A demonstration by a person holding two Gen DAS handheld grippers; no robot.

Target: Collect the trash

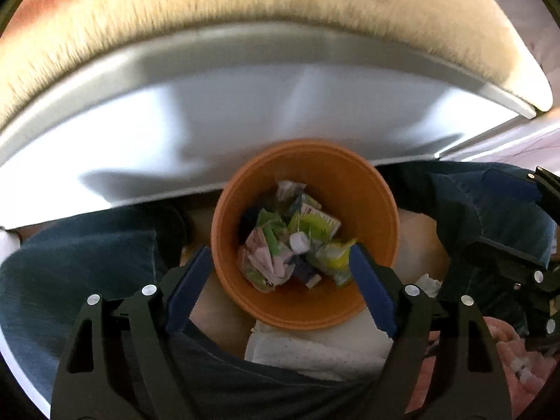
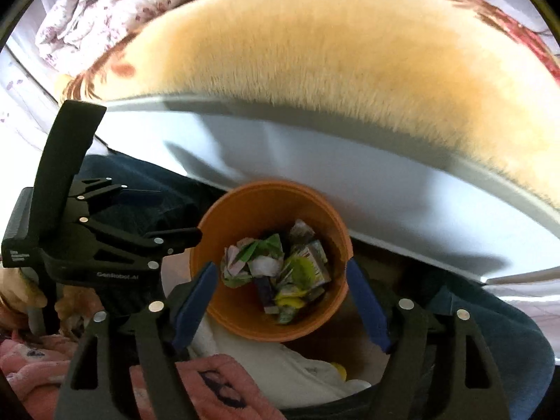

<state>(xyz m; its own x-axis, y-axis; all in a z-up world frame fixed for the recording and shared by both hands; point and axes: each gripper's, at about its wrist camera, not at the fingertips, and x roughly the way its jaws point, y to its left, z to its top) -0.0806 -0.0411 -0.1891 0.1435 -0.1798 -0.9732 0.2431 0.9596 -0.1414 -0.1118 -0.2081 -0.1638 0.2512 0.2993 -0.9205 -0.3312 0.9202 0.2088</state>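
An orange bin (image 1: 364, 189) stands below the table edge and holds several crumpled wrappers (image 1: 294, 238) in green, pink and yellow. It also shows in the right wrist view (image 2: 245, 217) with the wrappers (image 2: 280, 266) inside. My left gripper (image 1: 280, 262) is open and empty, hovering above the bin's near rim. My right gripper (image 2: 280, 280) is open and empty, also above the bin. The left gripper's body (image 2: 105, 241) shows at the left of the right wrist view.
A white table (image 1: 245, 112) runs across above the bin, with a cream furry blanket (image 1: 245, 10) on it. Legs in blue trousers (image 1: 70, 273) flank the bin. White cloth (image 1: 315, 350) lies below it. A pink quilt (image 2: 210, 385) lies at the bottom left.
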